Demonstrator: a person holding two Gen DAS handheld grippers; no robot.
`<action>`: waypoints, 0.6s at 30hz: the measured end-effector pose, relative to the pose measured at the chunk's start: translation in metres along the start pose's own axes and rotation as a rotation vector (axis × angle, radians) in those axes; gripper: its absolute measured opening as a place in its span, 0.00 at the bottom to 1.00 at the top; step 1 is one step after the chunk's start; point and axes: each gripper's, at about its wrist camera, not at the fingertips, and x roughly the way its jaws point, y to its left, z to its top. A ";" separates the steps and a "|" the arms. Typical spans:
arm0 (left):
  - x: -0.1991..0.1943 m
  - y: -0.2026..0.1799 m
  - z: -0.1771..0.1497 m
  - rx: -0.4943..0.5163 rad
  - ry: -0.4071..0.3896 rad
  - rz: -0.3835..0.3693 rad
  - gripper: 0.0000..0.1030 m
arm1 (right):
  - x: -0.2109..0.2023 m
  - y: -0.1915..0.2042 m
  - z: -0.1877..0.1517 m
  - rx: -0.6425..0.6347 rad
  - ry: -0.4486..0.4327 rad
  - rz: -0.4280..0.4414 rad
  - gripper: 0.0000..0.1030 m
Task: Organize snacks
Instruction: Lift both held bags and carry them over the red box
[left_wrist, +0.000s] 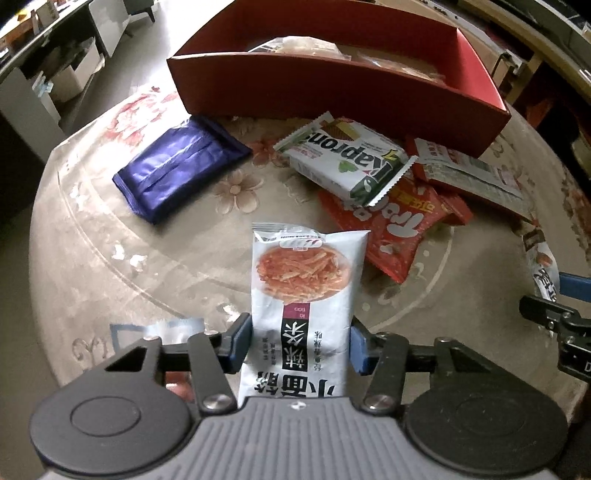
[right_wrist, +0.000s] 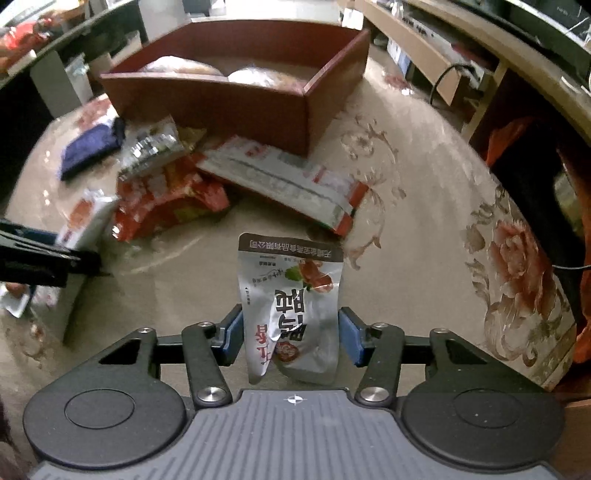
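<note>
Packet, white, noodle picture.

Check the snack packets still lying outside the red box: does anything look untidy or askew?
Yes. Beside the red cardboard box, the green-and-white wafer packet lies slanted across the red snack bag, an overlapping heap rather than a neat row.

loose packets lie piled on the table before the box, which holds more.
</note>
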 end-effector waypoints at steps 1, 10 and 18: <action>-0.001 -0.001 -0.001 -0.001 0.001 -0.002 0.54 | -0.003 0.001 0.001 0.004 -0.010 0.003 0.59; -0.014 -0.011 -0.006 0.005 -0.032 -0.017 0.50 | -0.011 0.012 0.005 -0.017 -0.052 0.018 0.59; -0.029 -0.020 0.000 0.026 -0.083 -0.043 0.43 | -0.019 0.013 0.013 -0.011 -0.091 0.022 0.59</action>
